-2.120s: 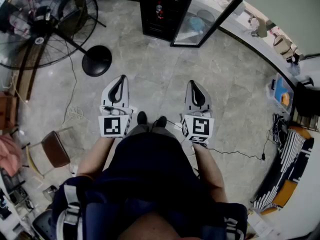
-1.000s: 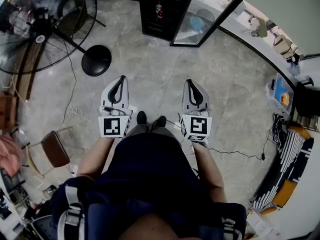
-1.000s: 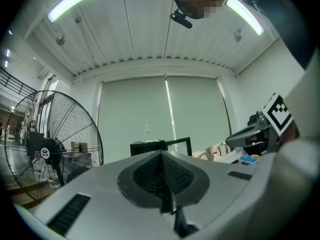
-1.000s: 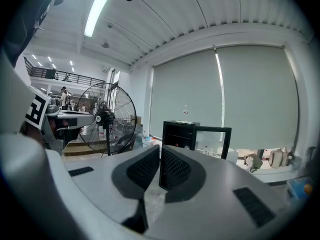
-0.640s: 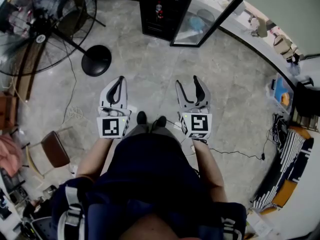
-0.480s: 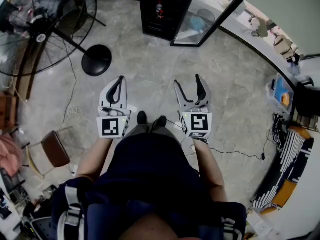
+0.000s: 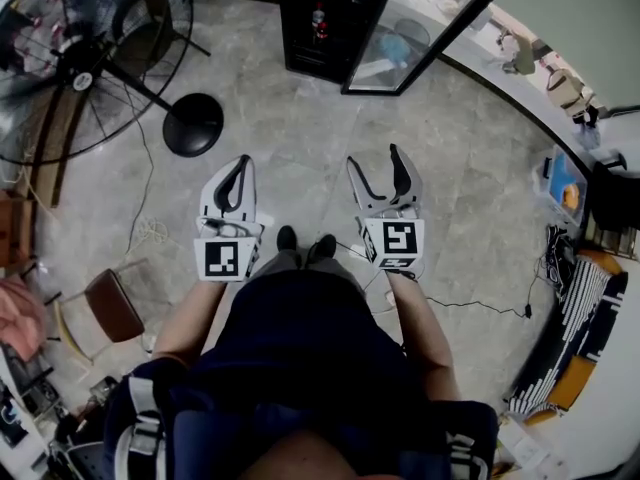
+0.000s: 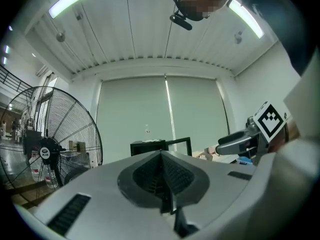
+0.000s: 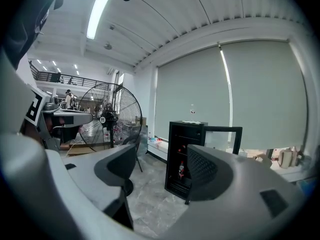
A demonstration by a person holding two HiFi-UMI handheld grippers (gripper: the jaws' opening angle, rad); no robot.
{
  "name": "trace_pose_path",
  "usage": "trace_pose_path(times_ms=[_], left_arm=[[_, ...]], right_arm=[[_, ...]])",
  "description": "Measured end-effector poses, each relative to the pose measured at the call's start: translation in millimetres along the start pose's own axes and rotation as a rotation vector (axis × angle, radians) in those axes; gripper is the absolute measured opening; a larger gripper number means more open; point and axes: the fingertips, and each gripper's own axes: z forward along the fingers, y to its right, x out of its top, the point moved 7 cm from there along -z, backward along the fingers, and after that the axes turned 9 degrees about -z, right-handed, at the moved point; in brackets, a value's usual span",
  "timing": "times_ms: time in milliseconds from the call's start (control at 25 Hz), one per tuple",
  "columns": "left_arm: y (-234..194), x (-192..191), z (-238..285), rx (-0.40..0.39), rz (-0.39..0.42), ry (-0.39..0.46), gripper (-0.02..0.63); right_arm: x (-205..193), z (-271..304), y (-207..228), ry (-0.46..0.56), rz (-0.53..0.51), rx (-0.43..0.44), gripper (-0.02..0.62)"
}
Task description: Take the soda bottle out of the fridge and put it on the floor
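Note:
A small black fridge stands ahead of me with its glass door swung open to the right. On a shelf inside stands a dark soda bottle with a red label, also visible in the right gripper view. My left gripper is shut and empty, pointing level at the fridge. My right gripper is open; its jaws have just been opening and nothing is between them. Both grippers hang over the grey floor, well short of the fridge. In its own view the right gripper frames the fridge.
A large floor fan with a round black base stands at the left. A brown chair is at the lower left. A cable runs over the floor at the right, near boxes and clutter.
The right gripper's jaws have gone from shut to wide open, and it has edged forward towards the fridge. The left gripper has stayed in place, shut.

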Motion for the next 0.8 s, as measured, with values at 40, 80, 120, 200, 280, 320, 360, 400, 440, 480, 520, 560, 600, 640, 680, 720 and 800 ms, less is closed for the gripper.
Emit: trace_pose_path(times_ms=[40,80,120,200,280,320,360,400,440,480,520,560,600,640,680,720,800], left_arm=[[-5.1,0.0,1.2,-0.002,-0.007,-0.006,0.026],[-10.6,0.2,2.0,-0.005,-0.014,-0.011,0.026],[-16.1,0.6,2.7,-0.01,-0.018,-0.013,0.026],[-26.2,0.3,4.9,-0.028,-0.013,-0.013,0.025],[-36.5,-1.5,9.9,-0.044,-0.009,-0.017,0.025],[-41.6,-2.5,13.4,-0.051,-0.006,-0.017,0.026],[-46.4,-3.1,17.8,-0.057,-0.001,-0.015,0.025],[-50.5,-3.7,23.2,-0.062,0.002,-0.014,0.025],[-53.6,-4.4,29.2,-0.064,0.001,-0.014,0.025],[-55.9,-5.0,35.4,-0.065,-0.003,-0.018,0.025],[-57.8,-5.8,41.7,-0.065,-0.006,-0.022,0.025],[-59.9,-6.5,48.5,-0.065,-0.007,-0.024,0.025],[-62.4,-7.4,56.1,-0.064,-0.007,-0.026,0.025],[-65.7,-8.5,64.3,-0.062,-0.006,-0.029,0.026],[-69.6,-9.7,73.4,-0.061,-0.007,-0.031,0.025],[-74.0,-11.1,83.9,-0.06,-0.008,-0.031,0.026],[-82.1,-16.7,109.8,-0.059,-0.013,-0.028,0.025]], right_arm=[[-0.7,7.2,-2.5,0.0,0.001,0.001,0.336],[-1.3,15.0,-5.1,0.0,-0.001,0.001,0.336],[-2.0,23.0,-7.8,0.0,-0.006,-0.001,0.336],[-4.9,39.9,-11.7,0.0,-0.015,-0.008,0.336],[-10.8,59.1,-13.4,-0.003,-0.008,-0.02,0.336],[-14.0,69.2,-13.4,-0.005,-0.001,-0.026,0.336],[-16.8,79.9,-12.8,-0.007,0.004,-0.031,0.336],[-19.3,90.9,-11.7,-0.009,0.006,-0.033,0.336],[-21.7,102.1,-10.4,-0.012,0.005,-0.034,0.336],[-24.3,113.3,-8.9,-0.016,0.004,-0.032,0.336],[-27.0,124.4,-7.3,-0.019,0.003,-0.028,0.336],[-29.6,136.2,-5.4,-0.021,0.002,-0.024,0.336],[-31.9,149.0,-3.1,-0.022,-0.001,-0.019,0.336],[-33.9,162.9,-0.6,-0.023,-0.005,-0.014,0.336],[-35.7,178.0,2.1,-0.025,-0.01,-0.009,0.336],[-37.6,194.1,5.4,-0.029,-0.015,-0.006,0.336],[-44.8,228.0,14.2,-0.036,-0.015,-0.002,0.336]])
